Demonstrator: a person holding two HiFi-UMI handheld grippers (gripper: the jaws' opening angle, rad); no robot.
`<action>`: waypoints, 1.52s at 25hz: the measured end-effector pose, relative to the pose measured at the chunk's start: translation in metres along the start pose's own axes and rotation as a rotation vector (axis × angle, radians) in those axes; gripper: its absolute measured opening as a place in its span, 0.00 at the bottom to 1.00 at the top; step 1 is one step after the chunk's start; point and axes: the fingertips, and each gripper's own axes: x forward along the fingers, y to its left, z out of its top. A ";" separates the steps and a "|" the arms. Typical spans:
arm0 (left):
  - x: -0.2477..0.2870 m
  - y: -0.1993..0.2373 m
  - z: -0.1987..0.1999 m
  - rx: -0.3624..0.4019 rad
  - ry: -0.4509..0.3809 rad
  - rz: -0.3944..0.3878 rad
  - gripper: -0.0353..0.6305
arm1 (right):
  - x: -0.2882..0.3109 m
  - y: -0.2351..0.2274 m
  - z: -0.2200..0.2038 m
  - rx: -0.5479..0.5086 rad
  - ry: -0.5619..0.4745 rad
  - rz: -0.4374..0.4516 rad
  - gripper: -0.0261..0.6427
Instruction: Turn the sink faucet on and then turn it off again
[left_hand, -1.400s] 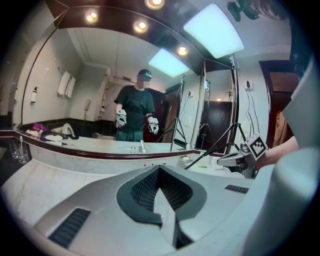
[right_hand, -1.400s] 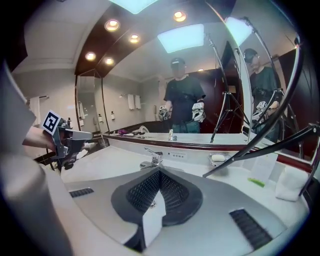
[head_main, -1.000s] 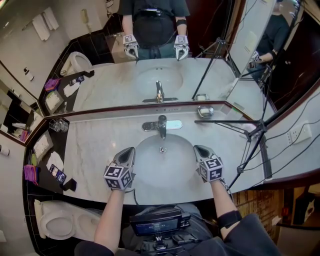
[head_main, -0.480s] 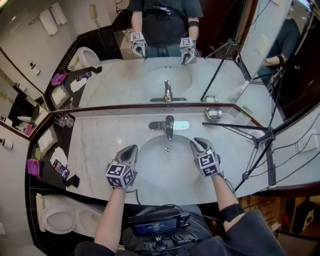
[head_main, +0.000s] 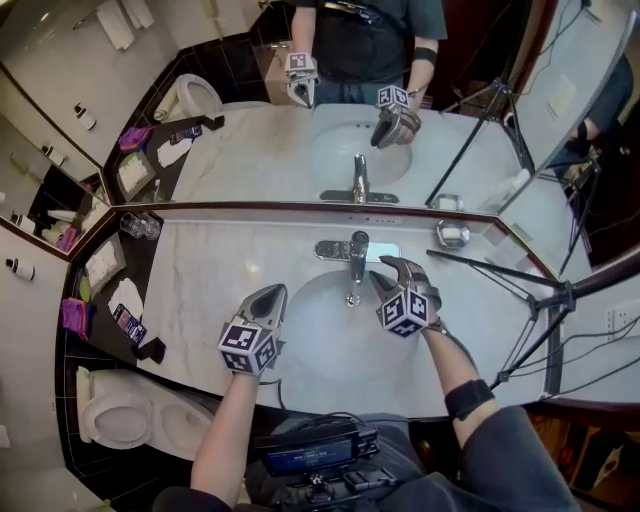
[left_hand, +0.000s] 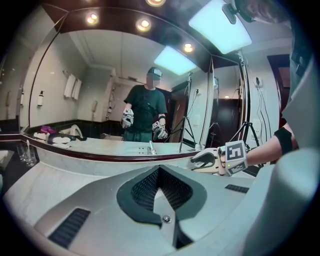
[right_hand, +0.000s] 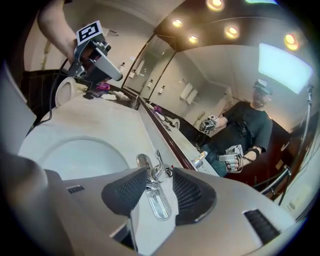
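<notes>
**Right claw open at the faucet**

We see the faucet (head_main: 354, 256) at the back of the sink (head_main: 300, 340), which is set in the marble bench (head_main: 190, 270) below the mirror (head_main: 250, 150). Our right claw (head_main: 384, 270) sits just beside it. Its jaws have just been opening and now stand apart, with the faucet framed between them but not clamped. Our left claw (head_main: 273, 293), jaws together and empty, hovers over the sink's left rim.

The faucet (head_main: 355, 255) is mirror-bright chromed metal, the countertop (head_main: 215, 280) polished veined marble, the sink basin (head_main: 320, 335) smooth and glossy white.
</notes>
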 end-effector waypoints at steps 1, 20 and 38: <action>0.001 0.002 0.000 -0.001 0.001 0.003 0.05 | 0.008 -0.002 0.002 -0.032 0.002 0.003 0.33; -0.001 0.026 -0.021 -0.037 0.035 0.067 0.05 | 0.100 0.012 0.010 -0.400 0.019 0.061 0.24; 0.001 0.025 -0.022 -0.047 0.030 0.062 0.05 | 0.098 0.027 0.004 -0.524 0.023 -0.003 0.23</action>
